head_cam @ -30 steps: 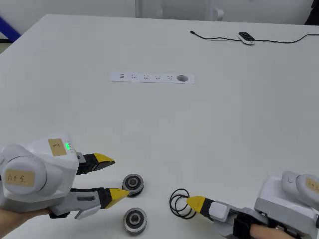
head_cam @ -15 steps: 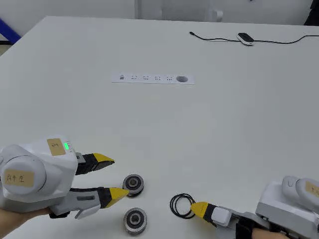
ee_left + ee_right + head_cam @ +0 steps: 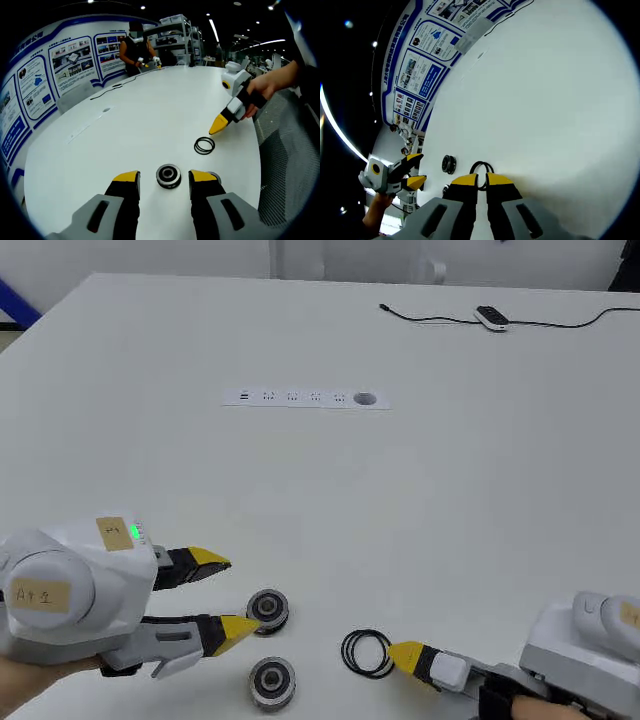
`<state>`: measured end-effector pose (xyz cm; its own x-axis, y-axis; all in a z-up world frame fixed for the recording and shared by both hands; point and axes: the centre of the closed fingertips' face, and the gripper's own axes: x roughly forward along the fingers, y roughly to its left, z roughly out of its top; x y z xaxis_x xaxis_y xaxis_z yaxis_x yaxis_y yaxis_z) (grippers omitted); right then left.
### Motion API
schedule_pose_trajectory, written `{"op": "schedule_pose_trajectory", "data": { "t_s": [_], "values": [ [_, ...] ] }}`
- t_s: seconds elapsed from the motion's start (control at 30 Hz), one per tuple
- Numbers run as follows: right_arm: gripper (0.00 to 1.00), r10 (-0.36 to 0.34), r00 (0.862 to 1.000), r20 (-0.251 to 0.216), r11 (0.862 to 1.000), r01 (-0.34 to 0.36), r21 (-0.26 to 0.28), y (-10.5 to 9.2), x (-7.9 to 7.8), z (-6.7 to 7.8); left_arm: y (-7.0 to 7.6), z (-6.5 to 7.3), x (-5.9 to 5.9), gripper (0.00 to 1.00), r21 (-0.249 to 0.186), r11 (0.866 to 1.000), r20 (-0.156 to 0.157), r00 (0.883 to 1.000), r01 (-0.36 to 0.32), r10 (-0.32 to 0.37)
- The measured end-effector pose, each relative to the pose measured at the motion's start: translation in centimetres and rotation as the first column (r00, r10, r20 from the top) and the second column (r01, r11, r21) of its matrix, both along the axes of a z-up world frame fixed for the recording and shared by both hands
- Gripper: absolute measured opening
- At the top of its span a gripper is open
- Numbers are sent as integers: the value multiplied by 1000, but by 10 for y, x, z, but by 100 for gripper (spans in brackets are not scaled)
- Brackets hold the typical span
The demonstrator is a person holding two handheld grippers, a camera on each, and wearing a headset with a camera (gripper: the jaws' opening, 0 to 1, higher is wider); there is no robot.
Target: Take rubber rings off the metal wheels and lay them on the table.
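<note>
1. The left gripper [image 3: 238,593] hovers low over the near-left part of the white table [image 3: 450,490]. Its yellow-tipped jaws stand wide apart and hold nothing.
2. In the left gripper view, the left gripper [image 3: 164,176] frames one metal wheel [image 3: 168,175] in the gap between its jaws. The wheel lies flat on the table, clear of both jaws.
3. In the head view this first metal wheel [image 3: 267,609] lies just beyond the lower jaw tip. A second wheel [image 3: 271,681] lies flat close by, nearer the person.
4. The rubber rings [image 3: 366,652] are thin black loops that overlap one another. They lie flat on the table to the right of the two wheels and apart from them.
5. The right gripper [image 3: 405,653] lies low at the near-right, with its yellow tip just beside the right edge of the rings. Whether it touches them cannot be told.
6. In the right gripper view, the right gripper [image 3: 481,181] has its jaws drawn close, with only a thin slit between them and nothing gripped. The rubber rings [image 3: 480,167] sit directly ahead of the tips.
7. A white power strip [image 3: 305,397] lies across mid-table. A black cable with a small device [image 3: 494,316] lies at the far edge.
</note>
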<state>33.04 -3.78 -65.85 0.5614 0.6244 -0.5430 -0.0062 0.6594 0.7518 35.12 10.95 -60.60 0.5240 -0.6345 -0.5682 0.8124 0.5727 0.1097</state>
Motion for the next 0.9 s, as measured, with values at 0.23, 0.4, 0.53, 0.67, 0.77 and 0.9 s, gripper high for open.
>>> {"op": "schedule_pose_trajectory", "data": {
  "t_s": [0.23,0.4,0.53,0.67,0.77,0.9],
  "values": [
    [8,-22,999,26,999,22,25,-2,9,8,1,-1,1,40,6,1000,-3,1000,3,-3],
    [9,-28,999,43,999,26,43,0,13,12,1,-3,3,40,9,1000,-7,1000,4,-4],
    [9,-42,998,52,997,39,62,0,18,16,0,-4,5,40,14,1000,-9,1000,9,-9],
    [10,-43,997,61,996,39,75,3,24,19,-2,-6,9,40,15,1000,-11,1000,13,-13],
    [10,-43,997,64,995,37,89,6,29,21,-5,-7,11,40,16,1000,-14,1000,21,-20],
    [11,-21,996,82,995,13,103,13,34,25,-7,-11,12,39,19,999,-23,999,34,-33]
  ]
}}
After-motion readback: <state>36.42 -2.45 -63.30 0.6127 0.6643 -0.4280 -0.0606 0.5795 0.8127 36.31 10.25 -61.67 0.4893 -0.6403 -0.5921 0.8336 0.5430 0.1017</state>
